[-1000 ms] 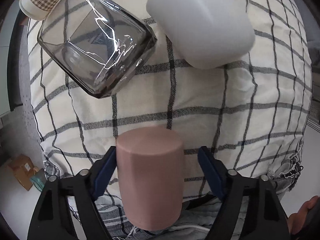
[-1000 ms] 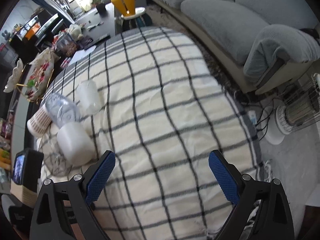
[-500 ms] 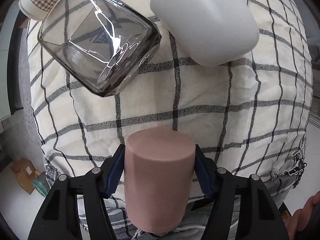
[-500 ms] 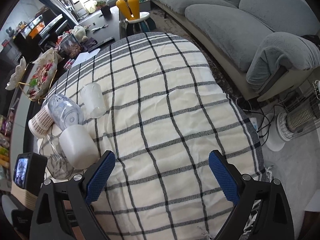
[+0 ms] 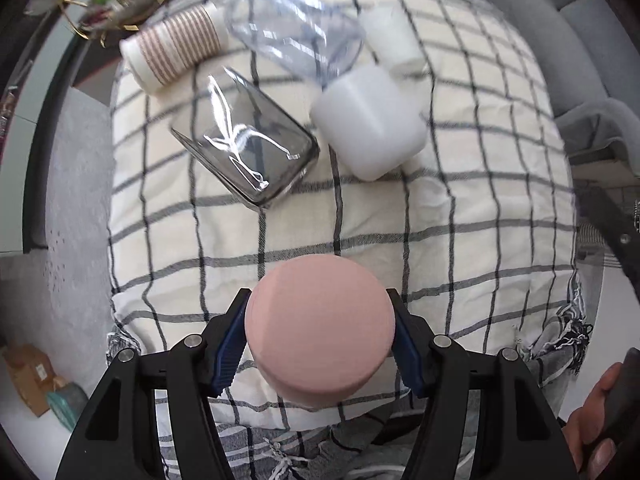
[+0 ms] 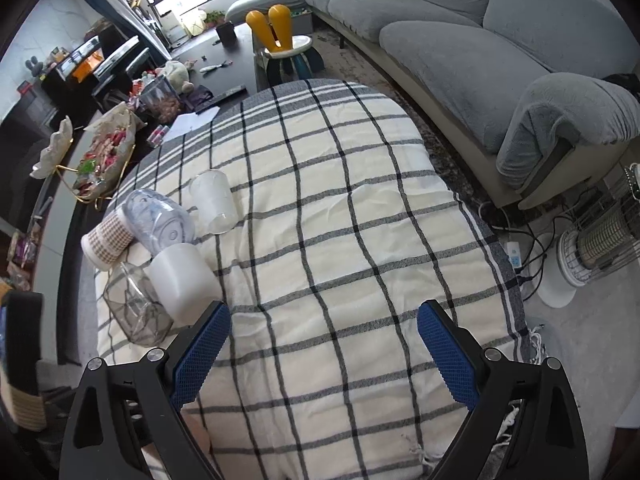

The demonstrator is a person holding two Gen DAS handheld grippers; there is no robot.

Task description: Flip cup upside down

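In the left wrist view my left gripper [image 5: 320, 340] is shut on a pink cup [image 5: 320, 328], one blue pad on each side. The cup is held above the near edge of the checked cloth [image 5: 360, 216], its closed flat end facing the camera. Its mouth is hidden. In the right wrist view my right gripper [image 6: 324, 354] is open and empty, above the near part of the same cloth [image 6: 328, 216]. The pink cup does not show there.
Cups lie on their sides at the cloth's left: a smoky square glass [image 5: 248, 148], a white cup [image 5: 368, 124], a clear plastic cup [image 5: 296, 44], a striped paper cup [image 5: 176, 48] and a frosted cup [image 6: 212, 202]. A grey sofa [image 6: 480, 48] and a heater [image 6: 600, 240] stand right.
My left gripper closed on the pink cup, then lifted and tilted it so its flat end faces the camera. The right gripper rose slightly and stays open.
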